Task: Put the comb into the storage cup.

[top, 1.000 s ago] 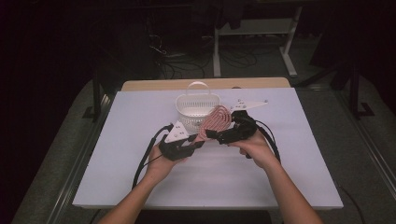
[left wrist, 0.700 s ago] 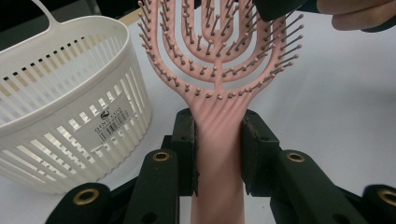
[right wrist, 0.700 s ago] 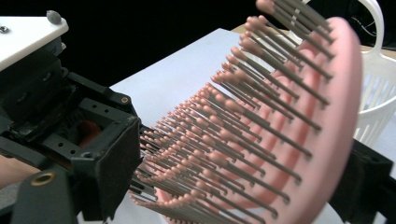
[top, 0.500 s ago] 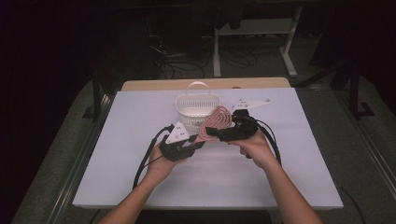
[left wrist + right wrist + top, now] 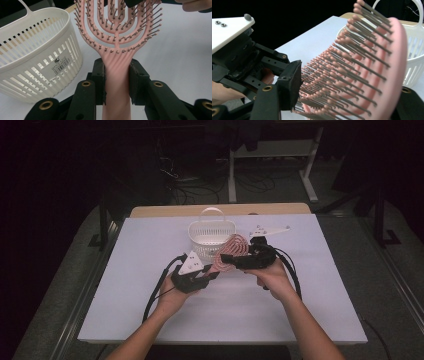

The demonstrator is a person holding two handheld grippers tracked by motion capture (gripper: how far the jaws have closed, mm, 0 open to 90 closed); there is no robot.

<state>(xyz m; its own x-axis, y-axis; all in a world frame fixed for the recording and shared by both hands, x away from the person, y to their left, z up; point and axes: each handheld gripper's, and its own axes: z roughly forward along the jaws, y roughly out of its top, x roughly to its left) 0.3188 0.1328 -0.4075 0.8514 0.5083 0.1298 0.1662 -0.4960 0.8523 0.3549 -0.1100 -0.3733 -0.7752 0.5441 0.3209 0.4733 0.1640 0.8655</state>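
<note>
We hold the pink brush (image 5: 117,37) above the bench (image 5: 150,240), just in front of the white basket (image 5: 207,236). Our left claw (image 5: 209,274) is clamped on its handle: in the left gripper view both pads (image 5: 99,82) press flat against the handle's sides, and the head stands up beyond them with its bristles showing.

What has changed is on the other side. A second ago our right claw (image 5: 231,260) stood wide around the brush head; its jaws have just been closing, and the head now lies between them. In the right gripper view one pad (image 5: 290,85) is pushed in among the bristle tips, while the other jaw sits behind the pink back of the head. We think the back is touched too, but that corner is dark and cut off, so a firm two-sided pinch is likely rather than sure. Neither hand has shifted, and the brush stays where it was.

We read this as a handover in the making: once the right claw has the head, the left can let go of the handle and the brush can go into the basket close behind it. The bristles give under a pad, so that grip may slip.
</note>
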